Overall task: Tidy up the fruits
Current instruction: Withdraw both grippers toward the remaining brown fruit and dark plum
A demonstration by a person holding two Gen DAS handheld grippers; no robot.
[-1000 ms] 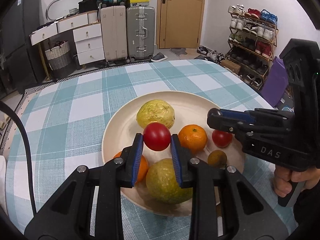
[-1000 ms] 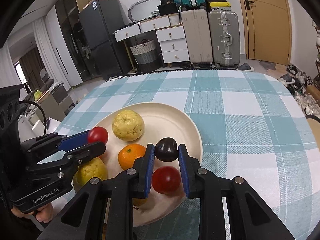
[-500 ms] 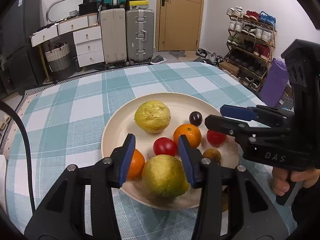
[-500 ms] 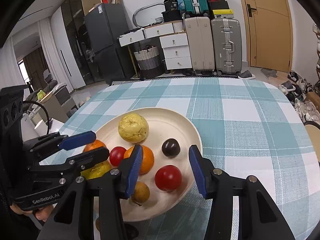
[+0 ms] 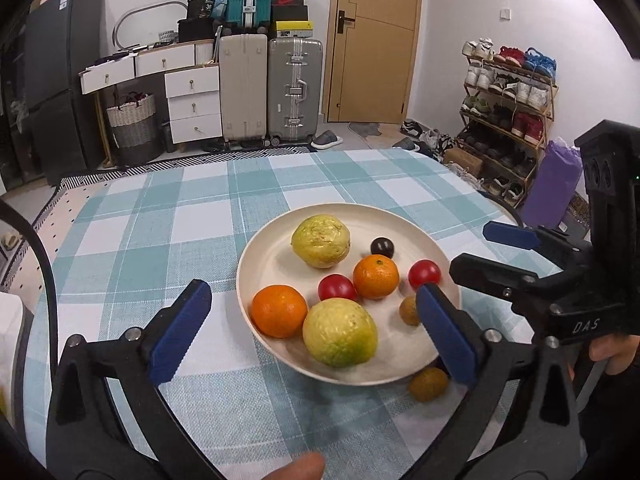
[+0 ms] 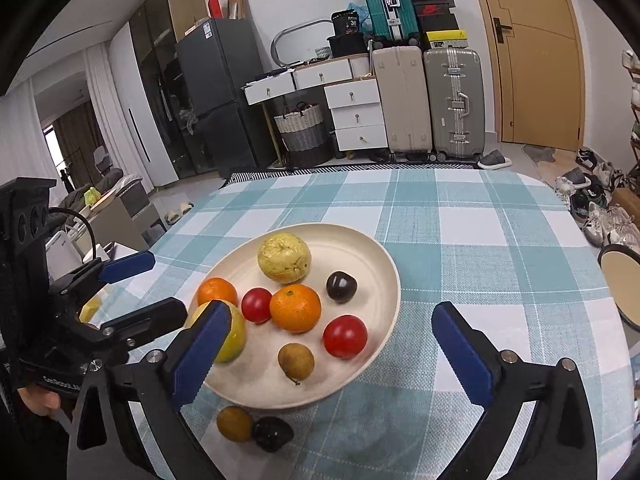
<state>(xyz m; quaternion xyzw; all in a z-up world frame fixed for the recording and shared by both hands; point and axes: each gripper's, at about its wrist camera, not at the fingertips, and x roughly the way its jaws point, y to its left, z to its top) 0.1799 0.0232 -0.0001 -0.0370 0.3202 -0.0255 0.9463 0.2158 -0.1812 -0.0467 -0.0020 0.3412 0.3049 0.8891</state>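
A cream plate [image 5: 276,256] [image 6: 376,264] on the checked tablecloth holds two yellow-green fruits [image 5: 320,241] [image 5: 340,332], two oranges [image 5: 279,311] [image 5: 376,276], two red tomatoes [image 5: 337,287] [image 5: 425,274], a dark plum [image 5: 382,247] [image 6: 341,287] and a small brown fruit [image 6: 296,361]. A brown fruit [image 6: 235,423] and a dark fruit [image 6: 272,433] lie on the cloth by the plate's near rim. My left gripper [image 5: 312,336] is open and empty above the plate's near side. My right gripper [image 6: 332,352] is open and empty above the plate's near right.
The table's far and right parts show bare tablecloth [image 6: 480,240]. A round stool [image 6: 622,284] stands off the table's right edge. Suitcases, drawers and a shoe rack [image 5: 508,120] stand beyond the table.
Both grippers let go: the left released a red tomato and the right a dark plum onto the plate. Both jaws opened wide and drew back and up.
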